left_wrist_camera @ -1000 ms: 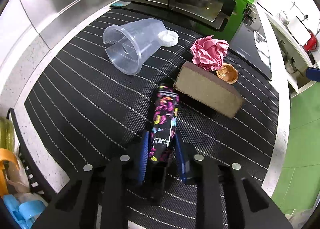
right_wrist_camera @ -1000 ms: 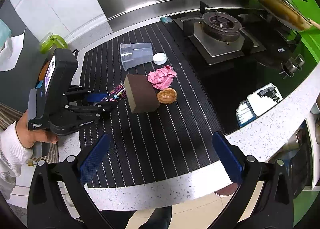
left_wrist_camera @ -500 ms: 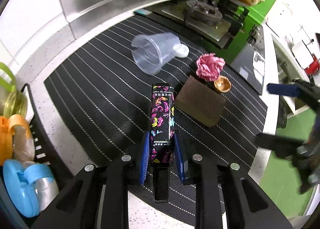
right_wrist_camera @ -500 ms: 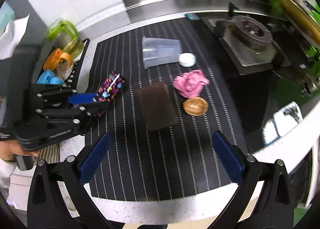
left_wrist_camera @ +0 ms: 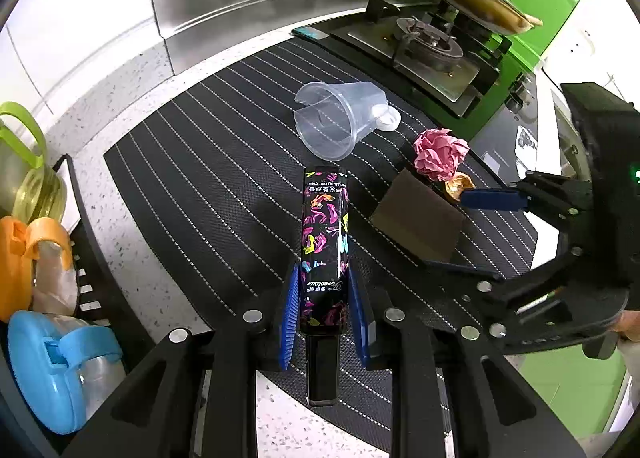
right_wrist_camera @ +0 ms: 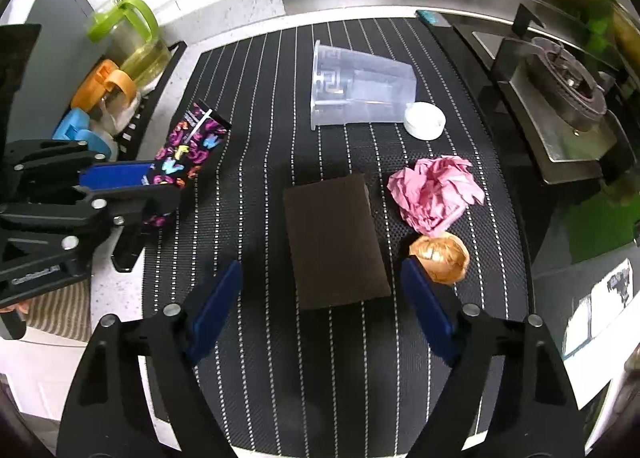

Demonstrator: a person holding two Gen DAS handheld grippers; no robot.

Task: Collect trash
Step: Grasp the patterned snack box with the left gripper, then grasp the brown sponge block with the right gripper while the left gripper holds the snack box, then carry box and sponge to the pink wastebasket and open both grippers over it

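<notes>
Right wrist view | right gripper (right_wrist_camera: 320, 298) closing astride brown sponge (right_wrist_camera: 334, 240), untouched | keep pad off walnut shell (right_wrist_camera: 440, 254) | left gripper (left_wrist_camera: 325, 314) clamps hair-cream box (left_wrist_camera: 326, 234)

Sponge (right_wrist_camera: 334, 240) on mat (right_wrist_camera: 256, 378), left of paper wad (right_wrist_camera: 434, 193).

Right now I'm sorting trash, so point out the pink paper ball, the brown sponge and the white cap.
pink paper ball (right_wrist_camera: 434, 193), right wrist view, crumpled middle.
brown sponge (right_wrist_camera: 334, 238), right wrist view, top face.
white cap (right_wrist_camera: 424, 119), right wrist view, rim.
</notes>
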